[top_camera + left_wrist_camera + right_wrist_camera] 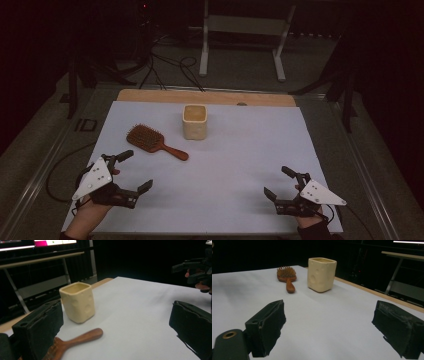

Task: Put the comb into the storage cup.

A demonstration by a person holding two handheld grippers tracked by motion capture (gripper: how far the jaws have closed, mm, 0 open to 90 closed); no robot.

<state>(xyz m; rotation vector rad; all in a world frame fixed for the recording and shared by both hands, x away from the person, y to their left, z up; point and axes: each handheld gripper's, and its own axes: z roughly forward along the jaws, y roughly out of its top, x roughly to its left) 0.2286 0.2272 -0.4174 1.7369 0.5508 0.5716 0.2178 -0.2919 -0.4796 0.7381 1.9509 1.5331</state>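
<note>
The left gripper (134,171) has its jaws spread wide and holds nothing; the wooden hairbrush (153,140) lies just ahead of it, handle nearest. Beyond the brush stands the cream cup (194,121), upright, its inside hidden. The right gripper (280,183), also wide apart and empty, has bare white table (250,150) ahead, near the front edge.

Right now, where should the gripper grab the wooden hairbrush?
Probably by the handle. The hairbrush lies flat on the table, bristles up, its narrow handle pointing toward the table's middle, clear of the cream cup. The open left gripper is nearest; I would come from above, one of the fingers on each long side of the handle. The wide bristled head looks harder to pinch.
</note>
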